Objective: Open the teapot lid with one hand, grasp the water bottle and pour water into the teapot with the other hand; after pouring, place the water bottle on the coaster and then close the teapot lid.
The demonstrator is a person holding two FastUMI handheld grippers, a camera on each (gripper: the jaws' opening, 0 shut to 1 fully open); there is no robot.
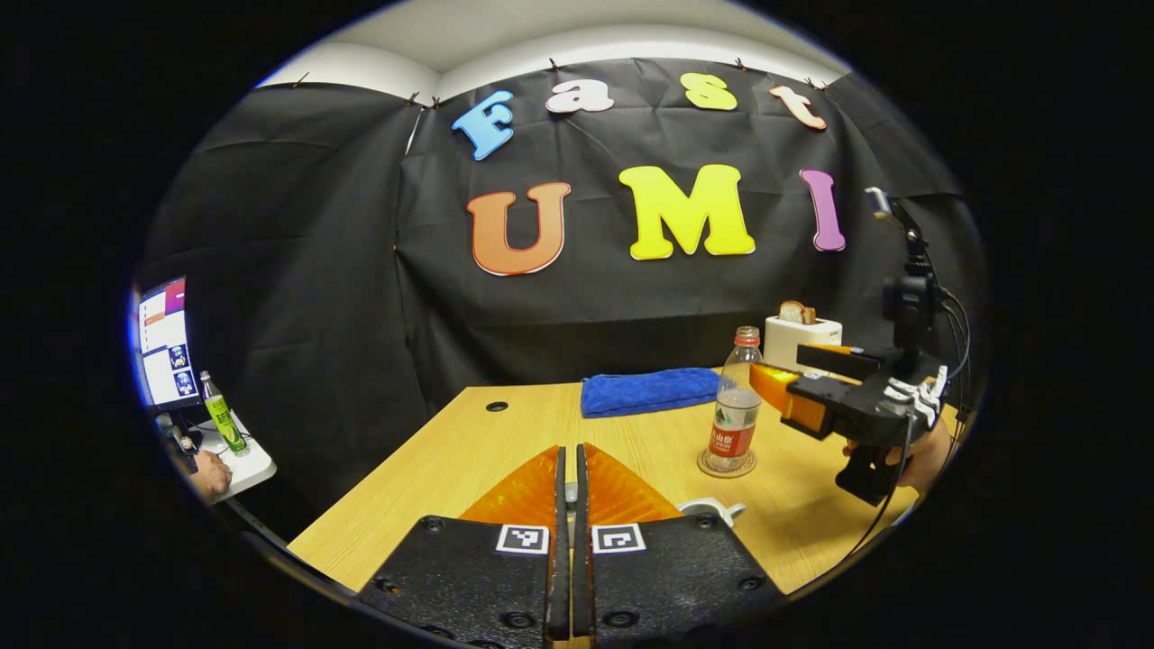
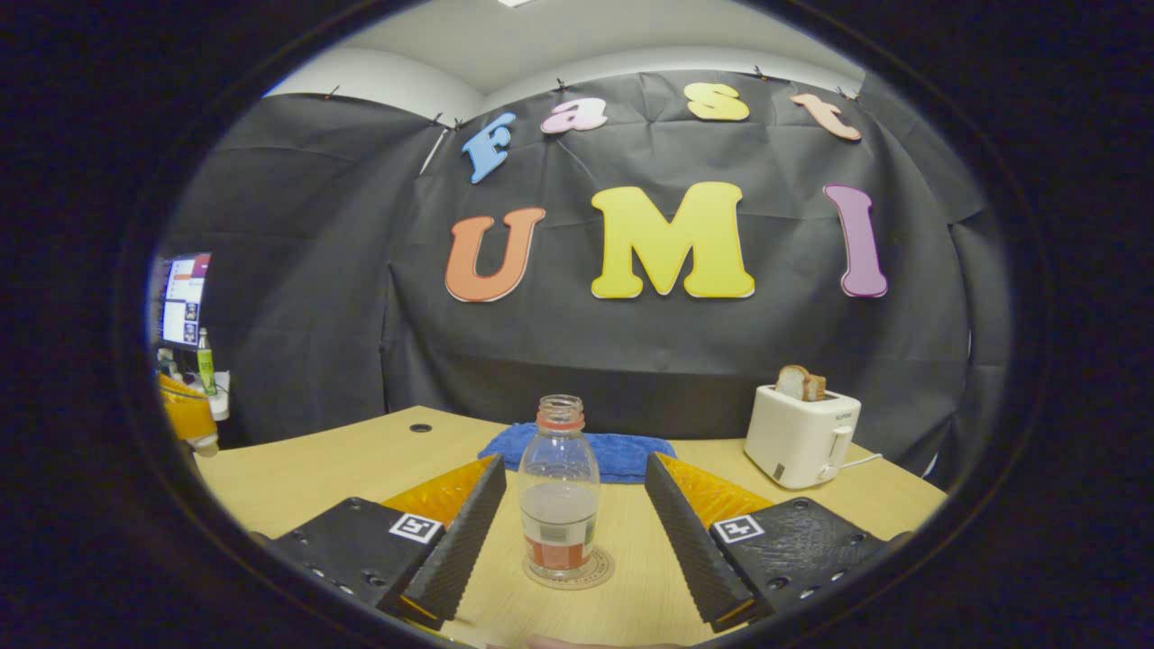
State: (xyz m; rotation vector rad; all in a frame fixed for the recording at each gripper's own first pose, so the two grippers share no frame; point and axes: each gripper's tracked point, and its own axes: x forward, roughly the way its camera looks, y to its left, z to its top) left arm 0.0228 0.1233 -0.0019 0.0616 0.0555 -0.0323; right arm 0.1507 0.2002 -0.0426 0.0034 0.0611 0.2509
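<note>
The clear water bottle (image 1: 732, 410), uncapped with a red label, stands upright on the round coaster (image 1: 727, 465) on the wooden table. In the right gripper view the bottle (image 2: 559, 487) is about a third full and sits on the coaster (image 2: 572, 571). My right gripper (image 2: 573, 461) is open, one finger on each side of the bottle, both apart from it. From the left gripper view, the right gripper (image 1: 777, 362) hangs just right of the bottle in a hand. My left gripper (image 1: 570, 469) is shut on a small grey knob, the teapot lid; a white teapot part (image 1: 712, 510) peeks beside it.
A folded blue cloth (image 2: 577, 451) lies behind the bottle. A white toaster (image 2: 801, 434) with bread stands at the back right. The table (image 1: 451, 460) has a cable hole at the far left. A monitor (image 1: 164, 342), a green bottle (image 1: 221, 413) and a person's hand sit left of the table.
</note>
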